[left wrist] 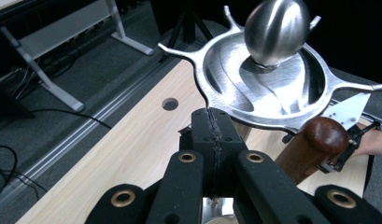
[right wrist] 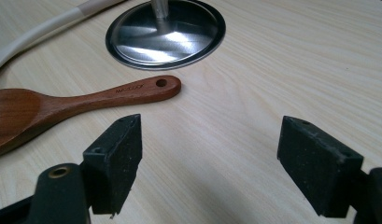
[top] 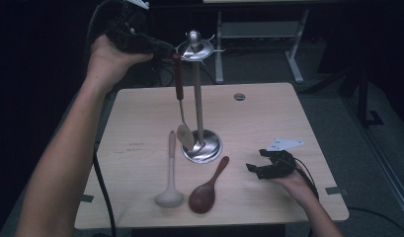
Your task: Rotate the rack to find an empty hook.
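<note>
The metal stand [top: 198, 94] rises upright just in front of the left gripper [left wrist: 212, 126], whose jaws are pressed together at a hook, the hanging spoon [top: 180, 98] beside them, while the right gripper [top: 261, 168], spread, rests near the wooden spoon [right wrist: 76, 100].
</note>
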A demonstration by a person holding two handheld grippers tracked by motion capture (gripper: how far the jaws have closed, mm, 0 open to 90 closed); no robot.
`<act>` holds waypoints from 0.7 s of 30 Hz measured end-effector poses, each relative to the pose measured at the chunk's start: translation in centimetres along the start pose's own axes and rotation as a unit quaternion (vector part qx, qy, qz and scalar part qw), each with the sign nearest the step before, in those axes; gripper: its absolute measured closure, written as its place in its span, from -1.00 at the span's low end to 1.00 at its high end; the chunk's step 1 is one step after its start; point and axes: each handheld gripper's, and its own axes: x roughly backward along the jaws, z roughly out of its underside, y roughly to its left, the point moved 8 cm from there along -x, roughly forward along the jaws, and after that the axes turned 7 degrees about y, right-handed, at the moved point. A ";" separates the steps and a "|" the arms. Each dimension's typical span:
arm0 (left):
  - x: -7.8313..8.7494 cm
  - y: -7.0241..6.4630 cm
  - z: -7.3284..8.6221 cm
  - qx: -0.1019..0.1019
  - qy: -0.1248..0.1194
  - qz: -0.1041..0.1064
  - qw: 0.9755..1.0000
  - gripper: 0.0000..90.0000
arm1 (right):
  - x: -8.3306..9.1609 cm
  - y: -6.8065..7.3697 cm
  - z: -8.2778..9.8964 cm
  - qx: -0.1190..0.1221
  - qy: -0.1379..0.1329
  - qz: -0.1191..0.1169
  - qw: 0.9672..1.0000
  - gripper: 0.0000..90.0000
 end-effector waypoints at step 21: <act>1.3 -0.1 2.0 -0.001 -0.016 -0.004 1.000 1.00 | 0.2 0.0 0.1 -0.002 0.001 -0.003 1.000 -0.53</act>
